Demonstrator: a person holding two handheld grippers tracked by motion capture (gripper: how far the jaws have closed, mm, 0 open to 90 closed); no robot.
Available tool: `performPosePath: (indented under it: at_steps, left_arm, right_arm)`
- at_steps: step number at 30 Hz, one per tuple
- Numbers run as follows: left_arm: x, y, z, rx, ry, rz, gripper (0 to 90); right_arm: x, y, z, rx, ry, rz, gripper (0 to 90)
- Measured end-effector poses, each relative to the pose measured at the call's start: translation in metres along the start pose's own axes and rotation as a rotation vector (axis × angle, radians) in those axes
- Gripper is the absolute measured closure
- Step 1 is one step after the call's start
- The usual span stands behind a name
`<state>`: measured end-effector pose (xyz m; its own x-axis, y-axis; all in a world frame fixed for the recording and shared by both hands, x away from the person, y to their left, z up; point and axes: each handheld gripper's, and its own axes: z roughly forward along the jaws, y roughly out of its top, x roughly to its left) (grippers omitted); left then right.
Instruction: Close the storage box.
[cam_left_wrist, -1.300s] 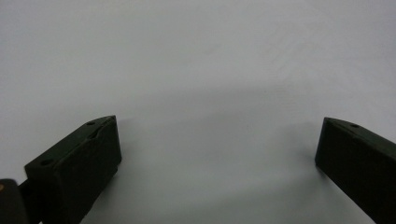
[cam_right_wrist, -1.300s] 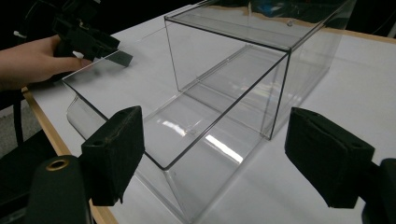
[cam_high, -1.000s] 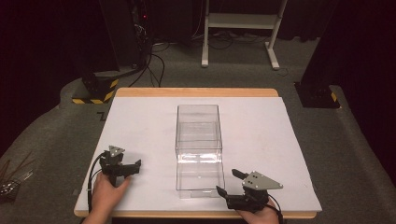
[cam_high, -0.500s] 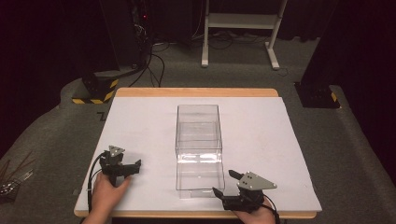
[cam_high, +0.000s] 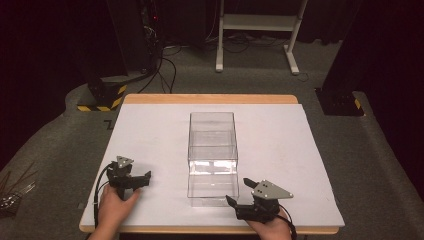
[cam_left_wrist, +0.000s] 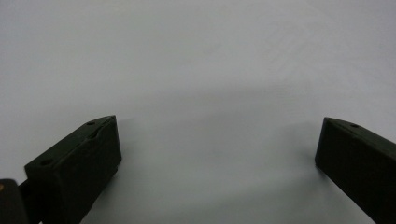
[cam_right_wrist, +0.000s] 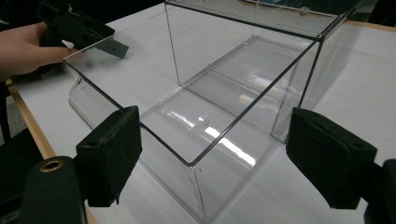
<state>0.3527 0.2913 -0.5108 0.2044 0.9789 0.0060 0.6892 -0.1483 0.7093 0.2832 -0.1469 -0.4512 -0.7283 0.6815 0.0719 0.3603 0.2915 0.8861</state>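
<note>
A clear plastic box (cam_high: 212, 157) sits in the middle of the white table (cam_high: 300, 150), its long side running from near to far, with a drawer-like tray pulled out at its near end. The work in hand looks like the approach to that tray. The right gripper (cam_high: 239, 194) lies at the near edge of the table, just right of the box's near right corner, and points left toward it. In the right gripper view its jaws stand wide apart, holding nothing, and the tray's near corner (cam_right_wrist: 191, 164) lies between and ahead of them, not yet touched. The next move likely calls for easing this gripper forward until one jaw passes each side of the thin tray wall, then closing gently, since the clear plastic is smooth and may slip.

The left gripper (cam_high: 143, 178) rests on the table well left of the box, its jaws also wide open and empty over bare white surface.
</note>
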Motion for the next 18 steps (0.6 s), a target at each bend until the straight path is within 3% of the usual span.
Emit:
performPosePath:
  at_steps: [6, 18]
  left_arm:
    - [0.0000, 0.0000, 0.0000, 0.000, 0.000, 0.000, 0.5]
    - [0.0000, 0.0000, 0.0000, 0.000, 0.000, 0.000, 0.5]
  right_arm:
    - [-0.0036, 0.0020, 0.0045, -0.010, -0.016, 0.021, 19.9]
    - [-0.0006, -0.0075, -0.0026, 0.001, -0.020, 0.003, 21.2]
